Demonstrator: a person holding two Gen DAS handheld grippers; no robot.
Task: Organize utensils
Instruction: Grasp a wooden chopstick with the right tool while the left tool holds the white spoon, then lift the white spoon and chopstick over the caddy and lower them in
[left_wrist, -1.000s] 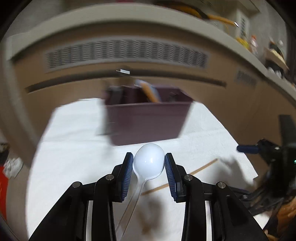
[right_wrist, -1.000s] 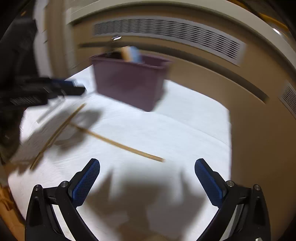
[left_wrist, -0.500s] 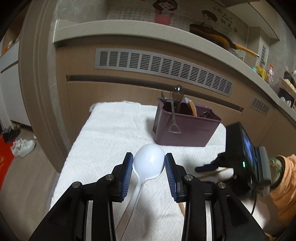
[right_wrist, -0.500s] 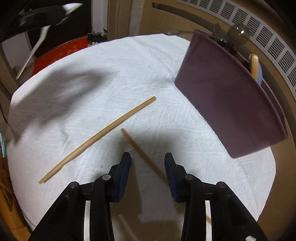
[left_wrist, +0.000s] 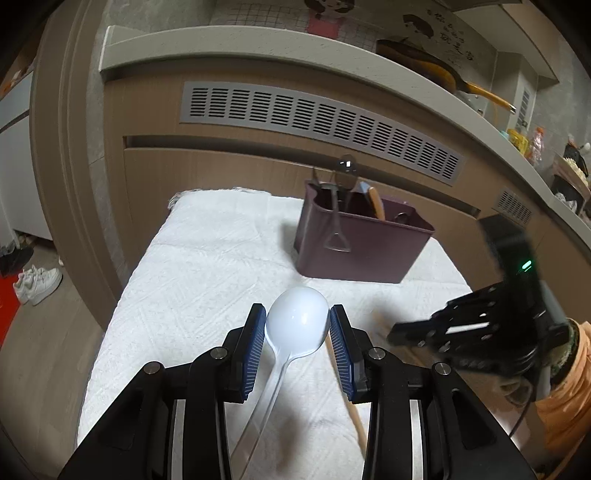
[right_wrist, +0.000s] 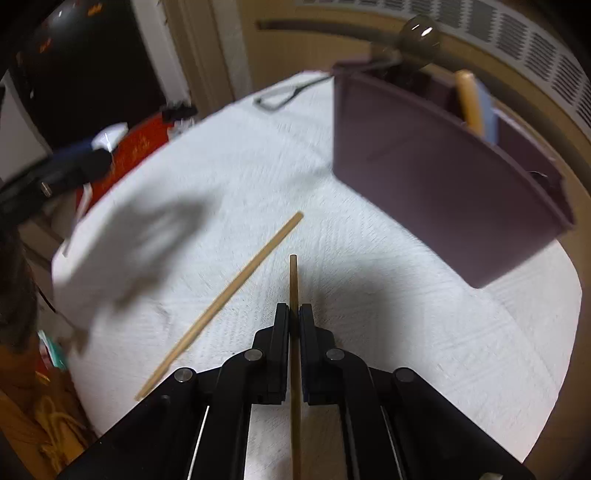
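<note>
Both views are fisheye lenses mounted just behind a gripper's two fingers, looking forward along them. The left one sits low over the near end of the white cloth (left_wrist: 207, 266) and faces slightly downward toward the cabinet front with its vent grille (left_wrist: 317, 118) — the maroon bin (left_wrist: 354, 251) stands ahead, right of centre, and the right gripper (left_wrist: 397, 334) enters at the right edge. The right one tilts more steeply down, close above the cloth (right_wrist: 424, 332), bin (right_wrist: 443, 184) at upper right. They share the cloth, the bin, the grille — and the right view catches the left gripper (right_wrist: 88, 155), blurred, at its left edge.
</note>
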